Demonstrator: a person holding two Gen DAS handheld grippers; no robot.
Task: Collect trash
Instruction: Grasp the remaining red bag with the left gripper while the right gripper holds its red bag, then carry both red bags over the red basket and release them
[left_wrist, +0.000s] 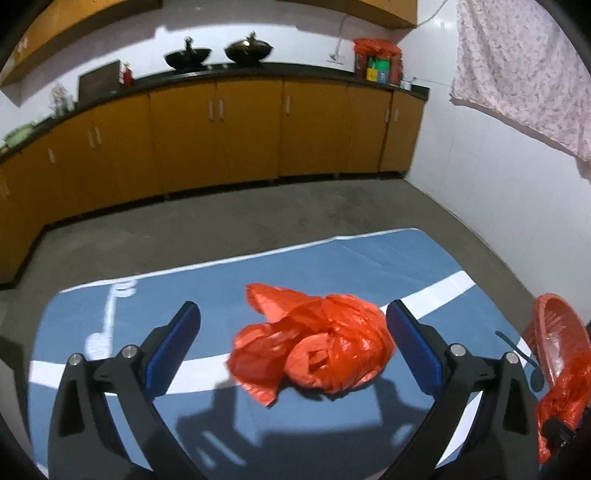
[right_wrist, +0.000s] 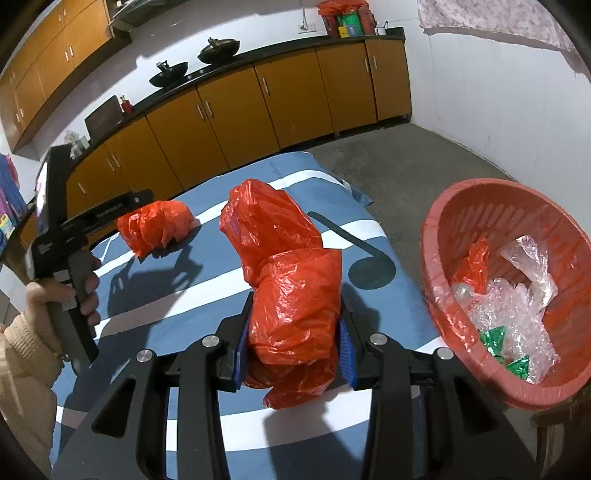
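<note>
A crumpled red plastic bag (left_wrist: 314, 350) lies on the blue-and-white cloth of the table (left_wrist: 332, 258). My left gripper (left_wrist: 293, 328) is open around it, fingers on either side, apart from it. The same bag (right_wrist: 157, 225) shows in the right wrist view, with the left gripper's body (right_wrist: 66, 236) held by a hand. My right gripper (right_wrist: 293, 354) is shut on a second, larger red plastic bag (right_wrist: 288, 273), held above the table. A red basket (right_wrist: 436, 236) at the right holds clear plastic, green scraps and a red piece.
The basket's rim (left_wrist: 554, 332) shows at the right edge of the left wrist view. Orange cabinets (left_wrist: 221, 140) with a black counter and two woks stand beyond grey floor. A white tiled wall (left_wrist: 498, 184) is to the right.
</note>
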